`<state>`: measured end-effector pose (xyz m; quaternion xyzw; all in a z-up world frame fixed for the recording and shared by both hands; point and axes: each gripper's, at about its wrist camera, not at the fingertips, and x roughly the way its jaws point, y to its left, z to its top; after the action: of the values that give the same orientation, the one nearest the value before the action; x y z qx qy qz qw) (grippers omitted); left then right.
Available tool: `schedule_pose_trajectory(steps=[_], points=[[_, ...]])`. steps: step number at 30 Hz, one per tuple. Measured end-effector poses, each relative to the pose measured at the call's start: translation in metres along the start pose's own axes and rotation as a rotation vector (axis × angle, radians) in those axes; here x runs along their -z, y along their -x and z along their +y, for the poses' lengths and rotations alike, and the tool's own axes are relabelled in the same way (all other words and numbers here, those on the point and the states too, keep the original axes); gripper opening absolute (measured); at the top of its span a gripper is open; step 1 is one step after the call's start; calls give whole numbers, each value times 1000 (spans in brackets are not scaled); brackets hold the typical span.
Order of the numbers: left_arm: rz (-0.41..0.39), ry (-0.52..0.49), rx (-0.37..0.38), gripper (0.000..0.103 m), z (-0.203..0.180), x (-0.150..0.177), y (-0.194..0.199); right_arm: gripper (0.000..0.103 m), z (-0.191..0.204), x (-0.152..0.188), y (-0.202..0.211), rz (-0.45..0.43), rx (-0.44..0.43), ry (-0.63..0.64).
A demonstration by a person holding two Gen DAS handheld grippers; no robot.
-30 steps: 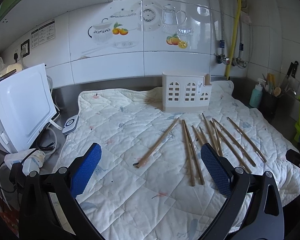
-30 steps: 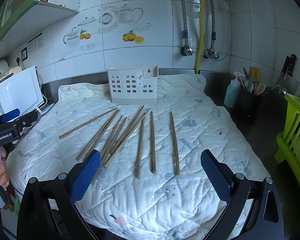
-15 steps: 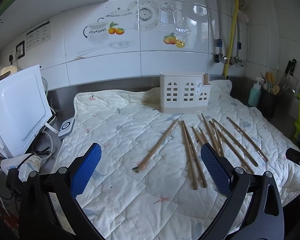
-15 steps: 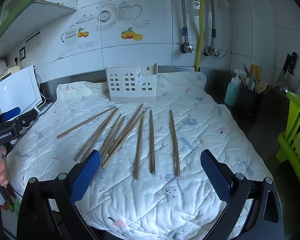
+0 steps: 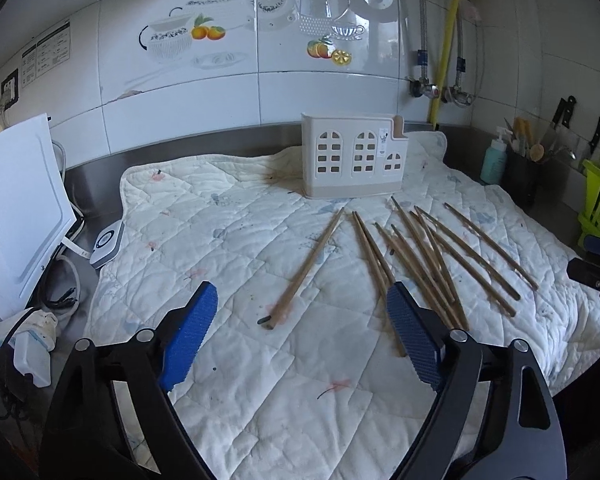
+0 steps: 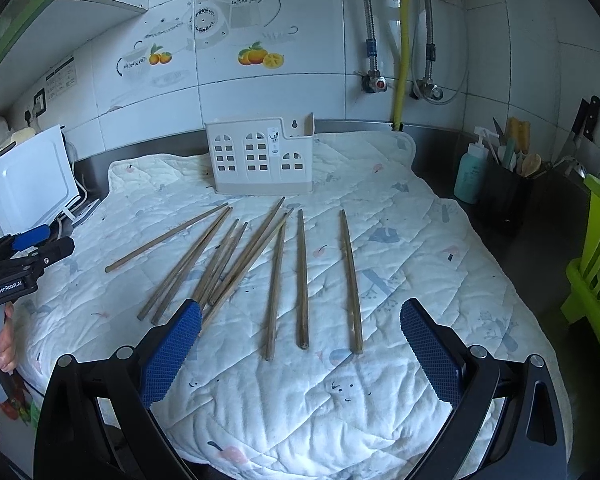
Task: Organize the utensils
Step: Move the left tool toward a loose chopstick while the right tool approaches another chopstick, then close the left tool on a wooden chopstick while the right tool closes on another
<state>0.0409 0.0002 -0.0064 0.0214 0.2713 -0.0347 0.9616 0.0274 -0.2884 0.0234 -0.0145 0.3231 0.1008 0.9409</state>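
Note:
Several wooden chopsticks (image 5: pixel 424 256) (image 6: pixel 236 256) lie spread on a white quilted mat (image 5: pixel 236 240) (image 6: pixel 400 240). A white holder with window cut-outs (image 5: pixel 352 160) (image 6: pixel 260 160) stands upright at the mat's far edge. My left gripper (image 5: pixel 302 308) hovers over the mat near the closest end of the leftmost single chopstick (image 5: pixel 306 268). Its jaws are closing, and nothing sits between the blue pads. My right gripper (image 6: pixel 300 324) stands open above the near ends of three parallel chopsticks (image 6: pixel 302 276), touching none.
A white appliance (image 5: pixel 16 216) with cables and a small white device (image 5: pixel 108 242) sit left of the mat. At the right stand a teal bottle (image 6: pixel 470 174), a dark tub of utensils (image 6: pixel 508 196) and a green rack (image 6: pixel 596 252). A hand (image 6: pixel 2 340) holds the left gripper's handle.
My left gripper has sunk toward the mat and come closer to the leftmost chopstick, and its pads have drawn nearer together. The right gripper has hardly moved.

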Motion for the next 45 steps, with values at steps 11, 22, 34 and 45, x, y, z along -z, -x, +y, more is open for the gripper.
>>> schedule_pose_trajectory(steps=[11, 22, 34, 45], points=[[134, -3, 100, 59, 17, 0, -59, 82, -7, 1, -30, 61, -27, -19], [225, -70, 165, 36, 18, -6, -114, 67, -19, 1, -64, 126, -22, -53], [274, -90, 227, 36, 21, -3, -133, 54, -27, 2, -91, 176, -18, -80], [317, -98, 188, 17, 22, -3, -142, 53, -38, 2, -99, 191, -14, -99]])
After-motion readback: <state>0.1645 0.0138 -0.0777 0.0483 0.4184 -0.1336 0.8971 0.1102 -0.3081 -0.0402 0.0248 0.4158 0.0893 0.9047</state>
